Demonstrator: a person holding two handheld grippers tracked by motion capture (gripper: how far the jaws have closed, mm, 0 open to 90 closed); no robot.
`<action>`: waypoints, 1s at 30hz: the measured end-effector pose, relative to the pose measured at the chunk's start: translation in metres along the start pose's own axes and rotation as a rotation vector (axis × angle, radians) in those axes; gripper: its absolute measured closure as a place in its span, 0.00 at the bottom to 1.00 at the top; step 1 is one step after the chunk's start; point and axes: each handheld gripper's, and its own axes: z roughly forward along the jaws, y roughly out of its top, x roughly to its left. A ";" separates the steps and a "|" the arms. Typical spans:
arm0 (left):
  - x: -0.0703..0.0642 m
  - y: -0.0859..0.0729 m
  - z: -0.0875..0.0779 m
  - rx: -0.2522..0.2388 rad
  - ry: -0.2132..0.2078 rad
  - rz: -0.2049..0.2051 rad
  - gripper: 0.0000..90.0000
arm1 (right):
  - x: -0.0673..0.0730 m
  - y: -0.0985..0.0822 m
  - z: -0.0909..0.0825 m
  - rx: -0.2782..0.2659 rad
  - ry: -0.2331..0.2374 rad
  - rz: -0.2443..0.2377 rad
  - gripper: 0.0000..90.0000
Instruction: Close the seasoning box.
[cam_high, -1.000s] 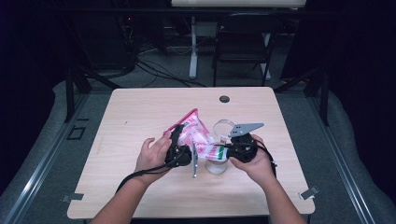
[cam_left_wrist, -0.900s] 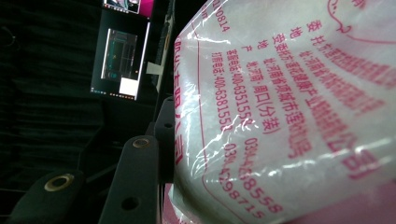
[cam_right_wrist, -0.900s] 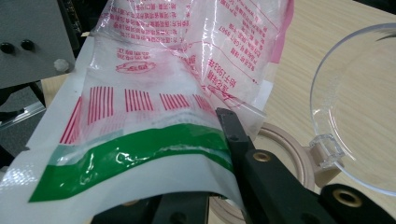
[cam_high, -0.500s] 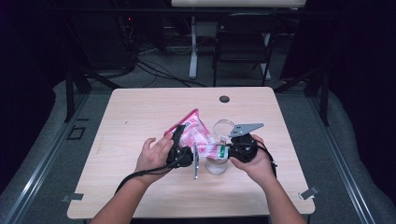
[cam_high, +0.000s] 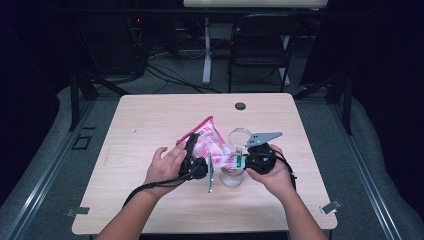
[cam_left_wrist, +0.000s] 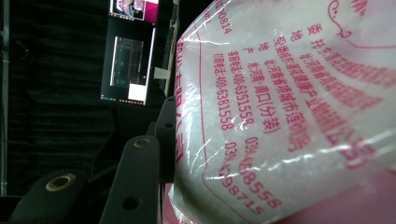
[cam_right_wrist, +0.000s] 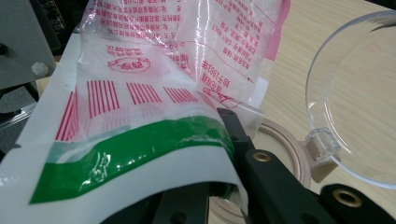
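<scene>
Both tools held the pink-and-white printed plastic pouch of white granules tilted over the clear glass jar on the desk: the left tool clamped its filled body, the right tool was shut on its green-striped mouth edge. Pouring seemed underway; next, tip it further, mouth over the jar's opening.

I see light wood table, rounded corners, on grey floor. Small dark round disc on top near far edge, twelve o'clock from my hands. Clear jar stands on table near middle, slightly toward four o'clock, hinged clear lid open.
</scene>
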 end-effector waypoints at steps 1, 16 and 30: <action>0.000 0.000 0.000 0.002 -0.002 0.000 0.70 | 0.000 0.000 0.000 0.000 0.000 0.001 1.00; 0.000 0.001 0.000 -0.001 -0.004 0.018 0.70 | -0.002 -0.003 0.003 0.006 0.004 0.008 1.00; 0.001 0.004 -0.001 -0.005 -0.001 0.027 0.70 | -0.003 -0.004 0.005 0.021 -0.010 0.005 1.00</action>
